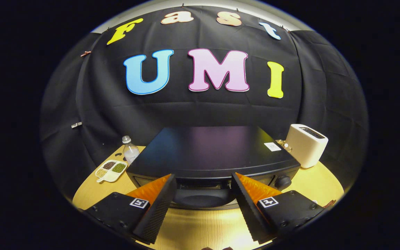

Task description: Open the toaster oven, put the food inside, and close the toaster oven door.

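Note:
The black toaster oven [214, 149] stands on the wooden table [311, 180] just ahead of me, seen from above its front edge. A round knob [283, 181] sits on the right of its front. My gripper [203, 175] is open, with its orange and black fingers [158, 201] spread to either side of the upper part of the oven's front. Nothing is held between them. The dark door area [200, 199] lies low between the fingers, and I cannot tell whether it is shut or ajar.
A white slot toaster [306, 144] stands right of the oven. To the left are a clear water bottle [130, 150] and a cream divided dish [110, 171] of beans and grains. The black cloth wall rises close behind.

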